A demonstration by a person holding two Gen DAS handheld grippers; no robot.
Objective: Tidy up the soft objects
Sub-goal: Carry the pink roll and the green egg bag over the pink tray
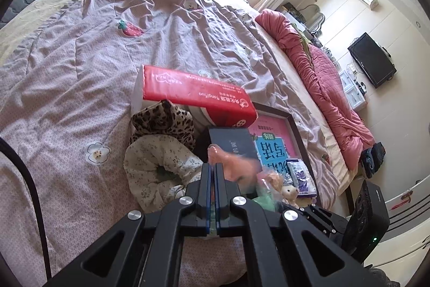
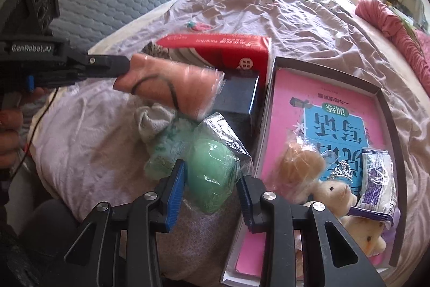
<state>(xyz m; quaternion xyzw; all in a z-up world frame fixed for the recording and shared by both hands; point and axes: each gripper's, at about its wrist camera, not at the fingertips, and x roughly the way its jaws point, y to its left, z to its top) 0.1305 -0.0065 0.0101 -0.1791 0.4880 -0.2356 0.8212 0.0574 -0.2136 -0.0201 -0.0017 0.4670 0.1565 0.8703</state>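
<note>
My left gripper (image 1: 214,166) is shut on one end of a peach-coloured soft item (image 1: 232,162) wrapped in clear plastic, held above the bed. The right wrist view shows the same item (image 2: 172,85) sticking out sideways from the left gripper (image 2: 126,69). My right gripper (image 2: 212,179) is shut on a green soft ball (image 2: 212,174) in crinkled plastic, its blue pads pressing both sides. Just behind the ball lie a pale green fluffy piece (image 2: 166,147) and a grey cloth piece (image 2: 153,120). A leopard scrunchie (image 1: 164,123) and a floral scrunchie (image 1: 158,168) lie left of the left gripper.
A shallow dark-rimmed box (image 2: 389,125) holds a pink book, plush toys (image 2: 336,192) and a purple-printed packet (image 2: 376,179). A red tissue pack (image 1: 196,96) and a dark blue box (image 1: 233,141) lie behind the grippers. A red quilt (image 1: 322,77) is bunched at the bed's right edge.
</note>
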